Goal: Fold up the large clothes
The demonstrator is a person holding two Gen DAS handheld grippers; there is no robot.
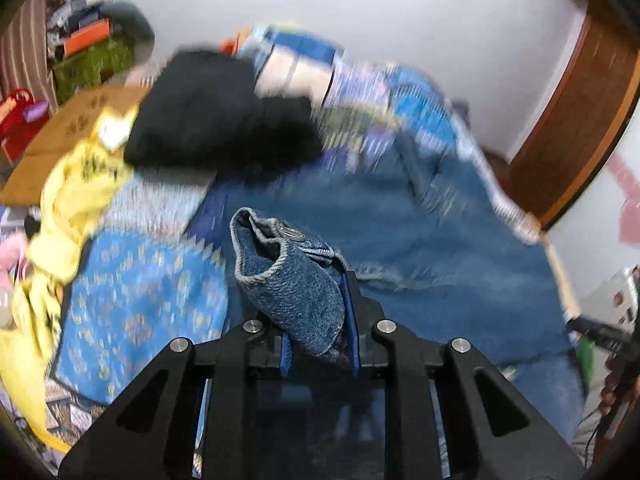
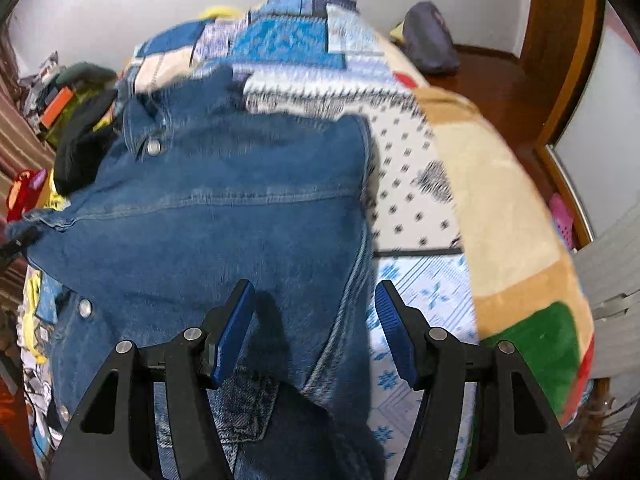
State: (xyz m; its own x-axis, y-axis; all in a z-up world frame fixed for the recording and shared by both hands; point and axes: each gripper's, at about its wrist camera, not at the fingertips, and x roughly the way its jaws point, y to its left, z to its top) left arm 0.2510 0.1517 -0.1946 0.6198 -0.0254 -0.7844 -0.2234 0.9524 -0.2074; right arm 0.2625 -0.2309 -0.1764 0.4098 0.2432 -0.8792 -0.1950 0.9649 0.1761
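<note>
A blue denim jacket (image 2: 224,216) lies spread on the patchwork bed cover (image 2: 408,184), metal snaps showing near its left side. My left gripper (image 1: 316,320) is shut on a bunched edge of the denim jacket (image 1: 288,280) with a snap button on it, held above the bed. The rest of the jacket (image 1: 400,240) trails blurred beyond it. My right gripper (image 2: 314,328) is open and empty, its blue pads (image 2: 234,332) hovering just above the jacket's near right edge.
A black garment (image 1: 208,120) and a yellow garment (image 1: 72,200) lie at the bed's left. A cardboard box (image 1: 68,128) and clutter stand further left. A wooden door frame (image 1: 580,120) is on the right. A dark bag (image 2: 430,38) sits at the far corner.
</note>
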